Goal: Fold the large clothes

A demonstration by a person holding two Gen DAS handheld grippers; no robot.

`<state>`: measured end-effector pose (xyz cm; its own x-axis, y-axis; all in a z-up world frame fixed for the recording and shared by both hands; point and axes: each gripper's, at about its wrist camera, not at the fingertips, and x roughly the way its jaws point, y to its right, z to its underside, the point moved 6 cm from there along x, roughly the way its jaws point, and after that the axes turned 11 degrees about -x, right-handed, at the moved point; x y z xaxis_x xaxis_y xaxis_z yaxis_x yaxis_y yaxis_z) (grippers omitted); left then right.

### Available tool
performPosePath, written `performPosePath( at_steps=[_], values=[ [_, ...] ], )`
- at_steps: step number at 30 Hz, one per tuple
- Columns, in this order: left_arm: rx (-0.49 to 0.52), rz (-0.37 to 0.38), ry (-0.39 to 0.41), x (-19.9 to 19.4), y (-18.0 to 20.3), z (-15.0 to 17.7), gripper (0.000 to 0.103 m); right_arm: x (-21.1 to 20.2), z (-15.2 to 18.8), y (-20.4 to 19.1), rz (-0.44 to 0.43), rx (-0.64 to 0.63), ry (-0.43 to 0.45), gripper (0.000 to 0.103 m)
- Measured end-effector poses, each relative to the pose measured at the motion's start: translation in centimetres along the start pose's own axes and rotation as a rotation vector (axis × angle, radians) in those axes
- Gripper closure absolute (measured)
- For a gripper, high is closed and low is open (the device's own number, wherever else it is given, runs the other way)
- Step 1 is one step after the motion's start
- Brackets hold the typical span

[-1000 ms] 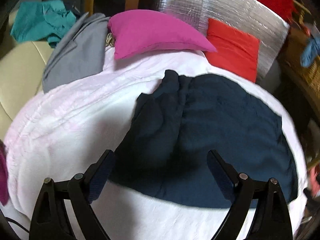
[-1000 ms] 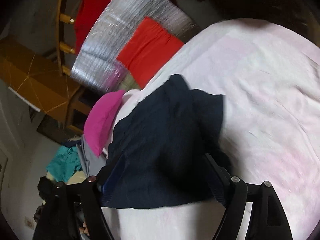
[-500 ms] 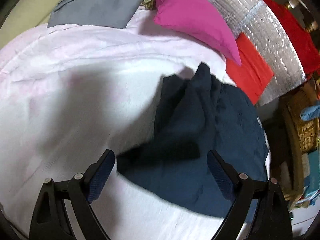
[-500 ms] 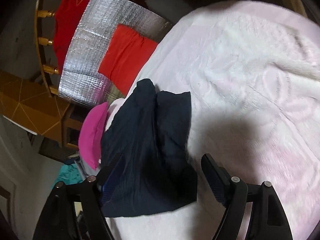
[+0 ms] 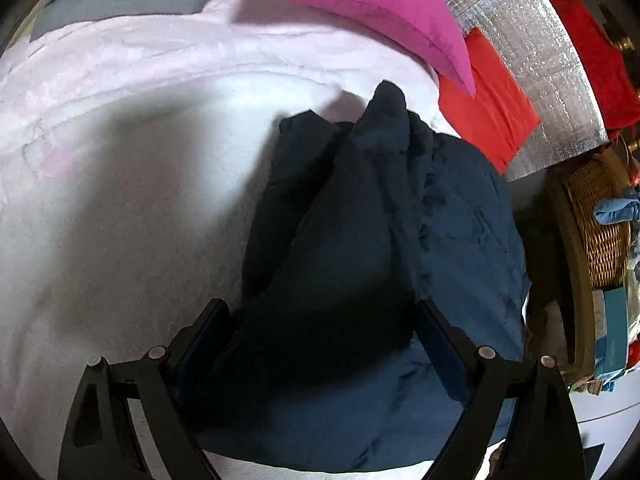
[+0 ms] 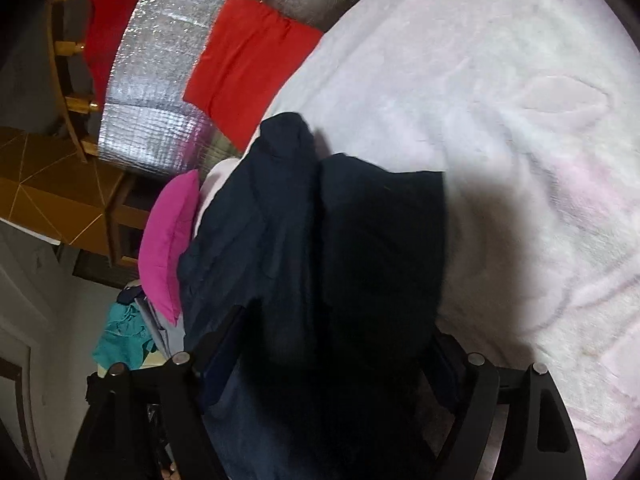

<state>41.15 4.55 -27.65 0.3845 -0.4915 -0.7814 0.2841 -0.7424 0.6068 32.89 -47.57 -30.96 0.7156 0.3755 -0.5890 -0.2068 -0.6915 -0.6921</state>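
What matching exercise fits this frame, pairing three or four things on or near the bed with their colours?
Column one:
1. garment between the left gripper's fingers
2. pillow
3. cloth against the foil sheet
4. blanket

Column two:
a. pale pink and white
b. red
c. dark navy
d. magenta

Pairs: 1-c, 2-d, 3-b, 4-a
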Motion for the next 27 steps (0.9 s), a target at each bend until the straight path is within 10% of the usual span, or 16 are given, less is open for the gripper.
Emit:
performPosePath(
  at_steps=[8,12,16,20,27],
  values=[
    [0.03,0.033,0.053,-1.5,1.5,1.2,0.051,-0.2,0.1,-3.5,0.064,-0.105,0.055,0.063],
    [0.099,0.088,0.104,-4.1,2.8,1.8,0.059,-2.6,-0.6,-7.3,0.043,-0.212,0.161,0.063],
    [0.081,-0.064,0.065,-2.3,0.8,2.4,0.056,-2.2,-0.6,-7.3,0.099,-0.236,0.164,0.063],
    [0.004,-0.04,0.031,-2.3,-0.5,2.3,0.052,-0.2,0.2,-3.3,0.152,-0.085,0.065,0.046],
    [0.052,-0.017,0.139,-6.8,0.1,4.7,0.048,-6.9,0.9,-4.9,0.12,-0.098,0.163,0.029]
  ],
)
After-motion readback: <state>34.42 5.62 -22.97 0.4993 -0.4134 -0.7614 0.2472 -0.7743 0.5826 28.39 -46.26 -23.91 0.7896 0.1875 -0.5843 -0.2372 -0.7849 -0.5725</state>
